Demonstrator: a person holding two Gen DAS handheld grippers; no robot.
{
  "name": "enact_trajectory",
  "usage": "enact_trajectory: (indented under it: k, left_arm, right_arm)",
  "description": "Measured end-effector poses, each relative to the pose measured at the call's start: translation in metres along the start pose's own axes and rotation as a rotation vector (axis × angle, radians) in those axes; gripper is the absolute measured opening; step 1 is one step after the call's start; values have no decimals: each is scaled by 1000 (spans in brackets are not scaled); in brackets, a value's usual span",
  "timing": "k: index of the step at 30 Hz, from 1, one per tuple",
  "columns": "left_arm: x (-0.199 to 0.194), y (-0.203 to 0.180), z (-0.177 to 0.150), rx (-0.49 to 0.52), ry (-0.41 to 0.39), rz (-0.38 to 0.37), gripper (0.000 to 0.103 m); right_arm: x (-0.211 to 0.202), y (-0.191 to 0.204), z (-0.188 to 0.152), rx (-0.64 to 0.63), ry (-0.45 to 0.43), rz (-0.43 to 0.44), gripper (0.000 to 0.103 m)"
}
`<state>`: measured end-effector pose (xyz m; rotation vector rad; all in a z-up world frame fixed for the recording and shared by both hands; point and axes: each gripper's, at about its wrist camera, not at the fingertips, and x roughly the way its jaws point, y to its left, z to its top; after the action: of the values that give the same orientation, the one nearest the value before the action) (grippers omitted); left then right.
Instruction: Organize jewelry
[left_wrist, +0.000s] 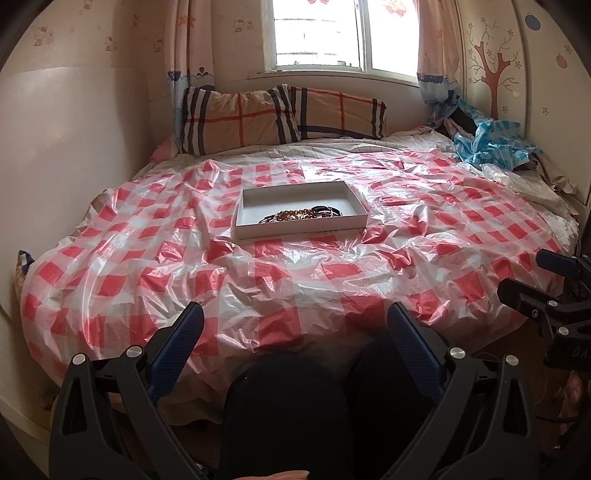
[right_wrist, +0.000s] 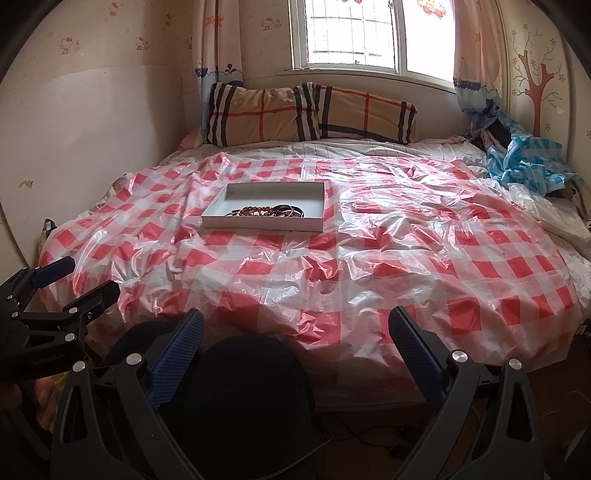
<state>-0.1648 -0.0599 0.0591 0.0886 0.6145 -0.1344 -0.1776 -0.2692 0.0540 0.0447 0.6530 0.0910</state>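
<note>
Jewelry, beaded bracelets and dark bangles, lay heaped in the near end of a shallow white box on the red-checked plastic sheet covering the bed. Nothing loose showed on the sheet, so gathering looked done or nearly so. Left gripper and right gripper hung well short, jaws apart, empty.

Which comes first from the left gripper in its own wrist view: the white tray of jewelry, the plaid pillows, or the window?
From the left gripper, open at the bed's foot:
1. White tray, mid-bed, slightly left of center, with the jewelry along its near side.
2. Plaid pillows, at the head of the bed.
3. Window, on the wall behind the pillows.
</note>
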Motion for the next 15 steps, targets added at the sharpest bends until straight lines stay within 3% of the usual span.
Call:
enact_trajectory:
  k: [15]
  left_arm:
    - [-6, 4, 1, -17, -28, 16, 95]
  right_arm:
    - [-2, -1, 1, -1, -6, -2, 95]
